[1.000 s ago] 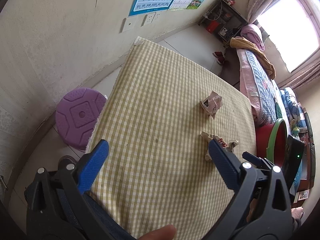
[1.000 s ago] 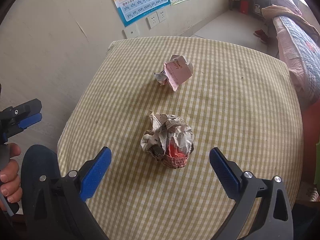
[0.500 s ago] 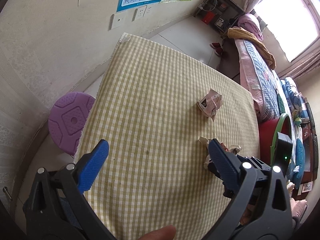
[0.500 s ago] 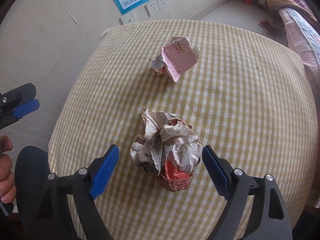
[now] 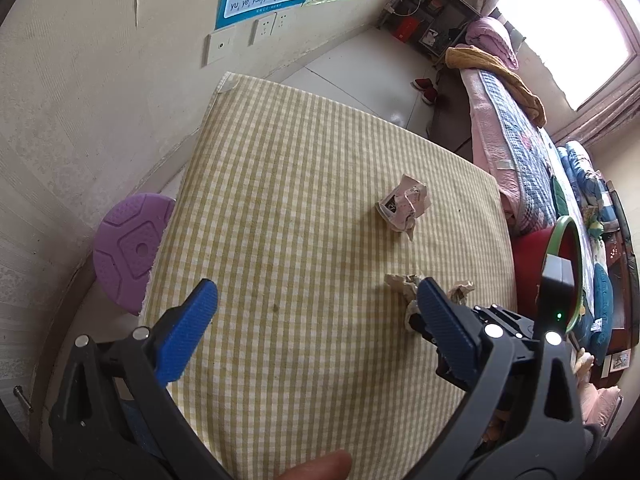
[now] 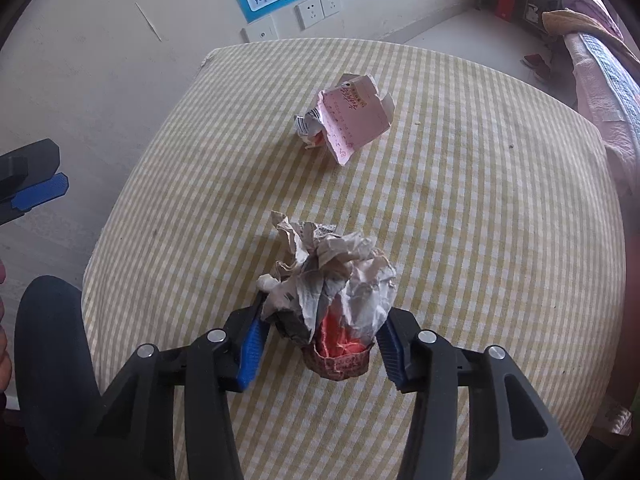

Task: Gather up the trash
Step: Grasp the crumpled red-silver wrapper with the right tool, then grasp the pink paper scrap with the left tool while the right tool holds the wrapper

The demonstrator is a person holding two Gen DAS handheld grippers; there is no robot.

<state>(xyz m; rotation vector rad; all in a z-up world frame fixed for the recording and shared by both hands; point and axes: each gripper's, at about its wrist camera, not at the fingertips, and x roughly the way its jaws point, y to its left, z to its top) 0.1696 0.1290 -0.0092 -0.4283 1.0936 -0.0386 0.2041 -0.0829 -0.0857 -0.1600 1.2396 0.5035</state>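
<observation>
A second ago the right gripper (image 6: pixel 320 344) was wide; its jaws have just been closing and now squeeze the crumpled grey-and-red paper ball (image 6: pixel 332 292) on the yellow checked tablecloth (image 6: pixel 480 240). The ball stands tall, its red end toward the camera. The left gripper (image 5: pixel 316 312) hangs wide, holding nothing.

The yellow-checked tablecloth (image 5: pixel 280 208) lies bare across its whole wall-side half, giving open passage there. A crumpled pink paper carton (image 6: pixel 352 116) sits mid-table, well apart from the crumpled grey-and-red paper wad (image 6: pixel 332 296) nearer the seat. A purple plastic stool (image 5: pixel 128 252) stands beside the table's wall edge.
</observation>
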